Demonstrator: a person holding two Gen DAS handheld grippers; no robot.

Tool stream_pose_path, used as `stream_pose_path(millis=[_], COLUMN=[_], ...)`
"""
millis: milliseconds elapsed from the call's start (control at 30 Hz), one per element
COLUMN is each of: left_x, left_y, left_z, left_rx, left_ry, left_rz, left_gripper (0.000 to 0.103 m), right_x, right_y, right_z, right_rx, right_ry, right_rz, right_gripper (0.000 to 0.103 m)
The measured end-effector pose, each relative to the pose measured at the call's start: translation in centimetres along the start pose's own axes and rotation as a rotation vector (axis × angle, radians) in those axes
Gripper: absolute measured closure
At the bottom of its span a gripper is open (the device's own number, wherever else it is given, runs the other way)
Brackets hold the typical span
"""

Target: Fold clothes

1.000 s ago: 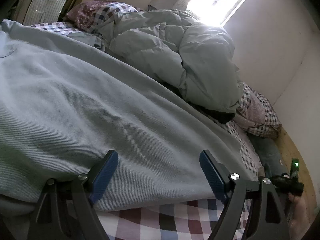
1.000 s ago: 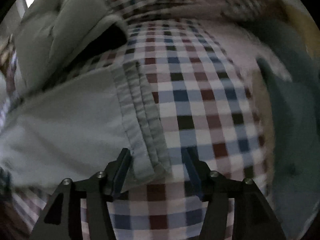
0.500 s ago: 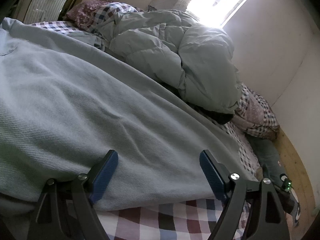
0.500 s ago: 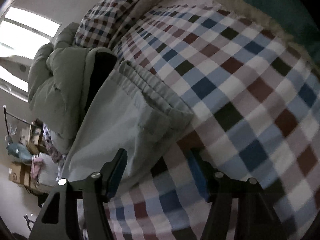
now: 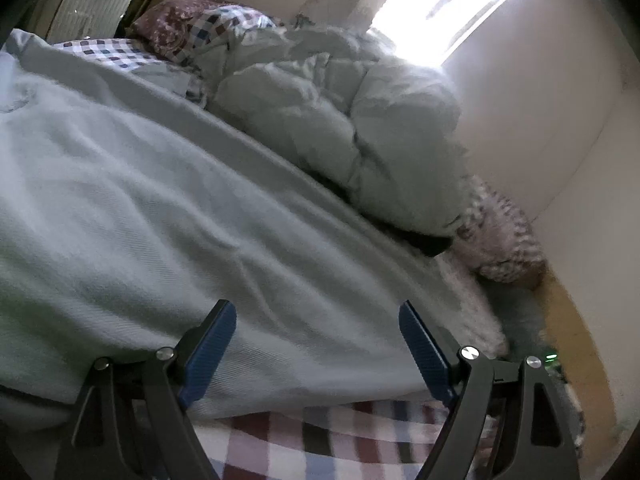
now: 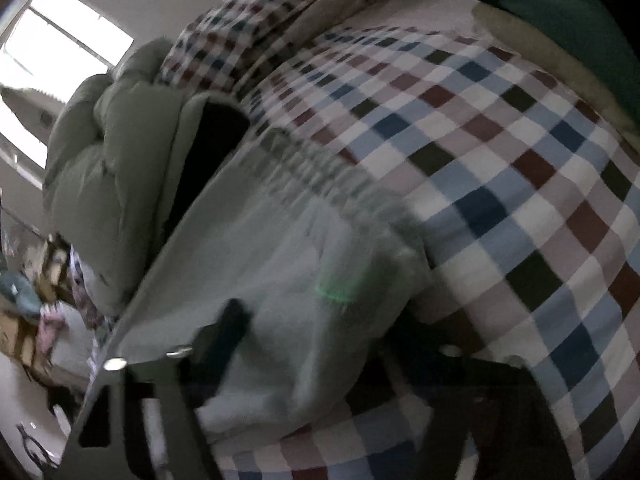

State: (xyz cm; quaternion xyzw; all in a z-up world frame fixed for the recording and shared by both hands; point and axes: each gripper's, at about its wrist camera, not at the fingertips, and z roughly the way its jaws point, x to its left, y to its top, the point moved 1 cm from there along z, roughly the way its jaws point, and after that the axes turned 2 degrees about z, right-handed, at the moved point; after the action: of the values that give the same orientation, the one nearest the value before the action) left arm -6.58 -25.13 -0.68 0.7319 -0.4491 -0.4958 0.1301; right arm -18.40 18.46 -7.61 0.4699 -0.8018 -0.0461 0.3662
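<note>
the pale green garment [image 5: 168, 216] is lying spread on the checked bedsheet [image 6: 500, 168]; left gripper [image 5: 316, 344] gaping empty, right gripper [image 6: 312, 344] blurred, cannot tell; folding unsettled.

Spread left tongs [image 5: 316, 344] over pale garment [image 5: 160, 208]

The bed's checked sheet [image 6: 500, 168] carries a pale green garment [image 5: 160, 220] spread flat across it. Beyond that lie a bunched pale duvet [image 5: 340, 120] and 2 patterned pillows [image 5: 504, 240], all resting on the sheet.

Home bedroom, checked bedsheet [image 6: 500, 168], duvet [image 5: 340, 128], probably pillows [image 5: 504, 248]
</note>
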Motion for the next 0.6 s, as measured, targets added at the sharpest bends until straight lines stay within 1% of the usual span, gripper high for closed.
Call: stream_pose_path(millis=[33, 100, 133, 167, 233, 267, 333, 400, 467, 600], left_x=[-0.1, -0.2, -0.2, 0.1, 0.9, 1.6, 3.7, 7.1, 11.5, 21.0], left_y=[0.4, 1.2, 1.5, 1.8, 2.3, 2.6, 3.5, 4.6, 5.4, 6.0], left_z=[-0.9, -2.8, -3.9, -5.1, -7.7, -9.2, -12.4, -15.9, -19.2, -25.4], left_rx=[-0.013, -0.039, -0.050, -0.063, -0.090, -0.106, -0.146, -0.197, -0.224, -0.254], left_ry=[-0.020, -0.047, -0.055, -0.055, -0.037, -0.015, 0.062, 0.161, 0.242, 0.385], left_rz=[-0.006, -0.009, -0.006, 0.002, 0.024, 0.030, 0.029, -0.017, -0.129, -0.360], left_gripper=[0.016, 0.016, 0.016, 0.016, 0.016, 0.016, 0.016, 0.016, 0.016, 0.016], right_x=[0.3, 0.7, 0.9, 1.1, 1.5, 1.7, 2.4, 3.3, 3.8, 6.0], right_y=[-0.1, 0.0, 0.1, 0.1, 0.2, 0.2, 0.6, 1.2, 1.9, 2.2], right_z=[0.1, -0.2, -0.3, -0.4, -0.6, -0.7, -1.6, -2.9, -4.2, -6.9], right_rx=[0.001, -0.007, -0.011, -0.016, -0.024, -0.028, -0.054, -0.085, -0.094, -0.108], right_ry=[-0.005, -0.011, -0.015, -0.018, -0.025, -0.029, -0.012, 0.012, 0.039, 0.059], right_rz=[-0.017, -0.043, -0.056, -0.070, -0.096, -0.110, -0.127, -0.142, -0.147, -0.206], right_gripper=[0.041, 0.046, 0.059, 0.075, 0.086, 0.089, 0.092, 0.093, 0.093, 0.094])
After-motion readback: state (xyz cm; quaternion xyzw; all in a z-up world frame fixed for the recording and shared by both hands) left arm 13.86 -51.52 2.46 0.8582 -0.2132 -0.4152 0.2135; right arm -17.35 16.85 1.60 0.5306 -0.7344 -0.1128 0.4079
